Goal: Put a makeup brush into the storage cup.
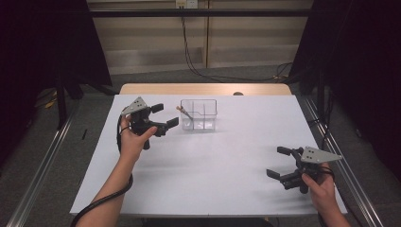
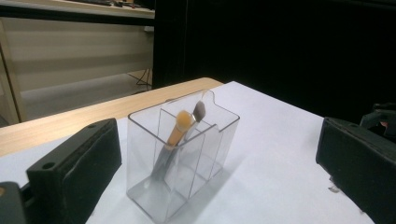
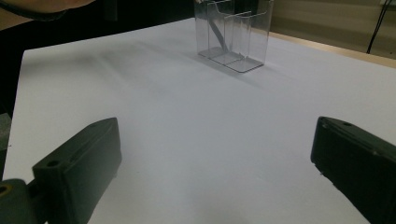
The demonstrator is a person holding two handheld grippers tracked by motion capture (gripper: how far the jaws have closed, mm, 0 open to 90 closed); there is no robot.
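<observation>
Left gripper (image 1: pixel 164 116) sits just beside the clear acrylic organizer (image 1: pixel 199 115), jaws spread wide and empty, brush (image 2: pixel 179 132) leaning upright in the near compartment dead ahead. Right gripper (image 1: pixel 278 162), jaws also wide and empty, waits well apart across the table (image 1: pixel 227 179). Left is nearer.

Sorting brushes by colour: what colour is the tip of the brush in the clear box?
Orange, on the brush; clearest in the left gripper view.

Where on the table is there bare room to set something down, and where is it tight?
Bare: the white table between the clear organizer and the right gripper, plus the near edge and far right corner. Tight: the gap between the left gripper and the organizer, which holds two brushes.
</observation>
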